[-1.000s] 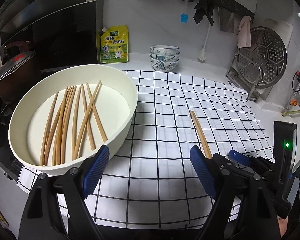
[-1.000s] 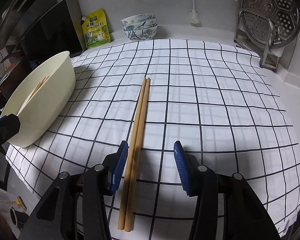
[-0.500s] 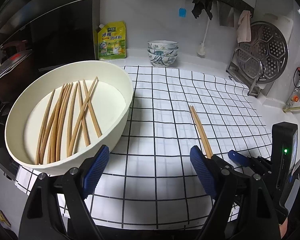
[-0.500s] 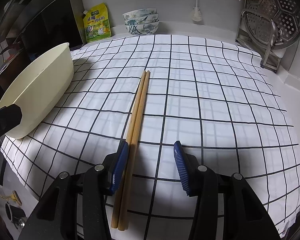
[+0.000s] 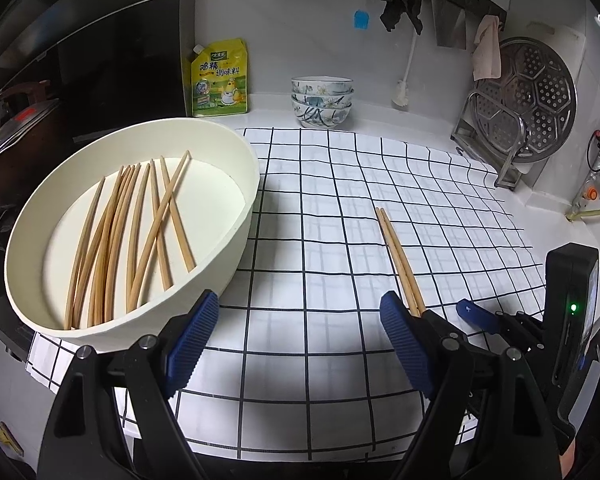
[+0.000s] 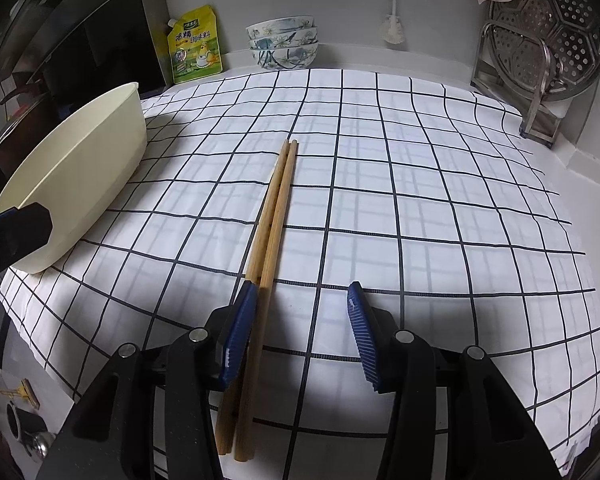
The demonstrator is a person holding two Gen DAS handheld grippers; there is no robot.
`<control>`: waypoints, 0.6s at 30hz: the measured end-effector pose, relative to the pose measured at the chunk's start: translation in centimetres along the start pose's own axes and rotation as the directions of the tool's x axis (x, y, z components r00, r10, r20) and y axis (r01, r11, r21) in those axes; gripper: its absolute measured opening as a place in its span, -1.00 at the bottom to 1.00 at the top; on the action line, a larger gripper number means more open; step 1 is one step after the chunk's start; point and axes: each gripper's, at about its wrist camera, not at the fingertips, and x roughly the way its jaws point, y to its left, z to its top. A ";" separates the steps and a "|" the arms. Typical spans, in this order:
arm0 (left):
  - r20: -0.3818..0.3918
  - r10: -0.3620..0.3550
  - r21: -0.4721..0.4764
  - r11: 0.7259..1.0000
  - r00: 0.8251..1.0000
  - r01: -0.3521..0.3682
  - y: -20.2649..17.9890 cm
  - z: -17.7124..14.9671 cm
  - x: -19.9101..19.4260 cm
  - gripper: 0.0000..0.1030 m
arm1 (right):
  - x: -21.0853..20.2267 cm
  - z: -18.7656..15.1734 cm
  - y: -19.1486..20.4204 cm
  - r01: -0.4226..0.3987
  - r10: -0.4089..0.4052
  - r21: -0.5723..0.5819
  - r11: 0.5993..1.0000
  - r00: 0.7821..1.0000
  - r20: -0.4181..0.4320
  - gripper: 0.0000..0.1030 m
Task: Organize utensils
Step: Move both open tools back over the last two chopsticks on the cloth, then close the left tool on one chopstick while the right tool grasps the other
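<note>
My right hand-held gripper (image 6: pixel 300 332) jaws apart, straddling the chopstick pair (image 6: pixel 274 216) lying on the checked cloth (image 6: pixel 420 200). My left hand-held gripper (image 5: pixel 296 344) wide apart, empty, beside the cream basin (image 5: pixel 236 240) of chopsticks (image 5: pixel 132 232).

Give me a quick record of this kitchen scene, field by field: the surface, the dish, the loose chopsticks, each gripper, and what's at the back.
surface: checked cloth on a white counter
dish: cream oval dish at the cloth's left edge, holding a loose bunch of chopsticks
loose pair: two chopsticks side by side on the cloth
right gripper: open, straddling the pair's near end, left pad beside the sticks, no squeeze
left gripper: open wide, empty, over the cloth beside the dish
back: bowl stack, yellow pouch, steamer rack
</note>
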 end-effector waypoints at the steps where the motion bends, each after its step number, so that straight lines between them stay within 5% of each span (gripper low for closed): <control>1: 0.000 0.000 0.000 1.000 1.000 0.000 0.1 0.0 0.0 0.58 | 0.1 -0.1 0.0 0.003 -0.003 -0.005 1.000 1.000 -0.003 -0.11; 9: -0.013 -0.006 0.004 1.000 1.000 0.006 -0.1 -0.2 0.3 0.58 | 0.1 -0.1 0.3 0.023 -0.023 -0.031 0.999 1.000 0.004 -0.24; 11: -0.015 -0.007 0.006 1.000 1.000 0.007 -0.3 -0.3 0.4 0.58 | 0.2 0.0 0.2 0.025 -0.025 -0.035 0.999 1.000 0.001 -0.34; 14: -0.022 -0.009 0.010 1.000 1.000 0.009 -0.7 -0.4 0.6 0.58 | 0.3 0.3 -0.1 0.029 -0.029 -0.045 0.999 1.000 -0.008 -0.75; 18: -0.034 -0.014 0.013 1.000 0.999 0.014 -1.5 -0.6 1.1 0.67 | 0.3 0.4 -0.6 0.009 -0.010 -0.062 0.998 1.000 -0.012 -0.86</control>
